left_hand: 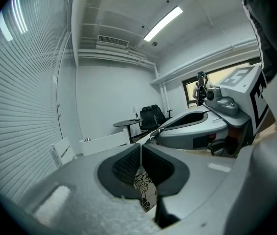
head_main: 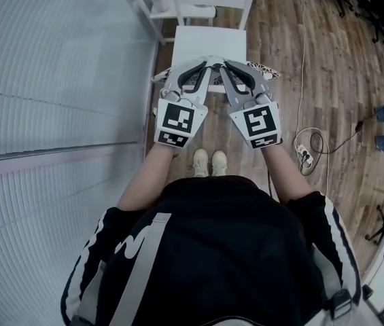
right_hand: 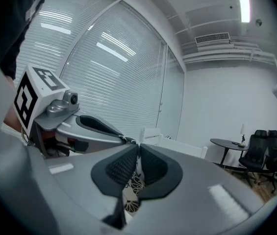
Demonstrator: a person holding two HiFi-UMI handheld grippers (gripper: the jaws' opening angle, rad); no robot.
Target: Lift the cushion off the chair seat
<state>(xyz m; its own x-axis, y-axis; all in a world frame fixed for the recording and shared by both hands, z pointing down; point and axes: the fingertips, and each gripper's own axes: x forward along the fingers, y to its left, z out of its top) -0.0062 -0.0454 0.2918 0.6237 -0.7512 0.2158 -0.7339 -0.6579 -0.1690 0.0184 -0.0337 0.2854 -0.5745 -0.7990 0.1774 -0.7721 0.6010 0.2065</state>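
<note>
Black-shirted person (head_main: 212,250) at 6 o'clock holds left gripper (left_hand: 140,151) and right gripper (right_hand: 138,151), each clamped on the patterned cushion (head_main: 264,70), apparently clear of the white chair seat (head_main: 211,43) at 12 o'clock. Such thin edge pinches could let the fabric slip free.

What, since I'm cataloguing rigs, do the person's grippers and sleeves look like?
Both the left gripper and right gripper are grey shells with black ribbed fingers, each carrying a white cube with black square markers. The person wears a black short-sleeved top with white sleeve trim.
</note>
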